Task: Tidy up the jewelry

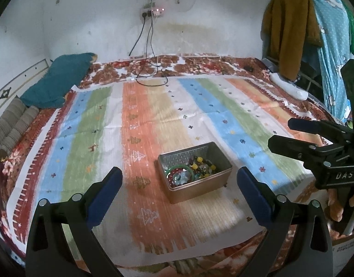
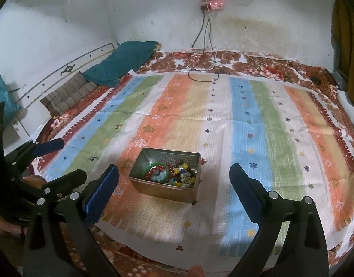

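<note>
Both grippers, left and right, hover with jaws wide apart above a bead-filled tin on a striped bed cloth.

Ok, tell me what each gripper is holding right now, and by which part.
Nothing is held. The left gripper and right gripper are both open, fingers apart with nothing between them. The jewelry lies in the metal tin on the striped cloth.

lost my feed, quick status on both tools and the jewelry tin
Left tool open, empty, short of the tin. Right tool open, empty. Metal tin on the striped cloth, bracelets and beads inside. Nothing in the way.
</note>
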{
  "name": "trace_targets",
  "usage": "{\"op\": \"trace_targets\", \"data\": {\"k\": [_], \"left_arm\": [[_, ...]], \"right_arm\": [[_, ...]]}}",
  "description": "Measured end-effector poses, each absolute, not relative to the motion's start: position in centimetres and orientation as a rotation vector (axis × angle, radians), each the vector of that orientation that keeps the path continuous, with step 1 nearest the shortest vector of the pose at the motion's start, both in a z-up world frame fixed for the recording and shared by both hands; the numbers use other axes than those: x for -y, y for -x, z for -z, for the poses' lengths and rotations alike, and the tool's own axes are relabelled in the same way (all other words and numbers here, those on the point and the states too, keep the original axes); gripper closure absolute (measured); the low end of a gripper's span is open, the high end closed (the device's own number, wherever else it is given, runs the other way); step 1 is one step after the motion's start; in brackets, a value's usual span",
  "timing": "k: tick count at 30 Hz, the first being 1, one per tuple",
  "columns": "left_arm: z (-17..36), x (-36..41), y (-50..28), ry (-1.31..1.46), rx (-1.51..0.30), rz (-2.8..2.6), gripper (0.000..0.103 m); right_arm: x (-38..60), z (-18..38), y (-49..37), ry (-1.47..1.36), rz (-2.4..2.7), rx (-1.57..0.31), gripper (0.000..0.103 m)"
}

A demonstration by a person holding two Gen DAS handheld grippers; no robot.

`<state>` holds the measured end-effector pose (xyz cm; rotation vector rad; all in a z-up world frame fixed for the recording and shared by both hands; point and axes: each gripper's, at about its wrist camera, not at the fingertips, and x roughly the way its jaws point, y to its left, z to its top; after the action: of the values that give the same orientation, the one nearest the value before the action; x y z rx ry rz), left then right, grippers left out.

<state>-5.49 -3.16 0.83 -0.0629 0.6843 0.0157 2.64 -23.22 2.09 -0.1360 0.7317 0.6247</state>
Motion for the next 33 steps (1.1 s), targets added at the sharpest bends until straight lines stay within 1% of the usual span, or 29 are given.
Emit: {"op": "trace_targets", "data": {"k": [12, 33], "left_arm": [[-1.7, 3.9, 6.3, 0.033, -0.607, -0.02, 0.006], [-2.0, 3.6, 6.4, 0.033, -0.599, -0.025, 0.006]], "right_arm": [[23.3, -2.7, -1.9, 0.116, -0.641, -0.711, 0.006], [23.8, -2.9, -1.5, 0.098, -0.636, -0.668, 0.005]]}}
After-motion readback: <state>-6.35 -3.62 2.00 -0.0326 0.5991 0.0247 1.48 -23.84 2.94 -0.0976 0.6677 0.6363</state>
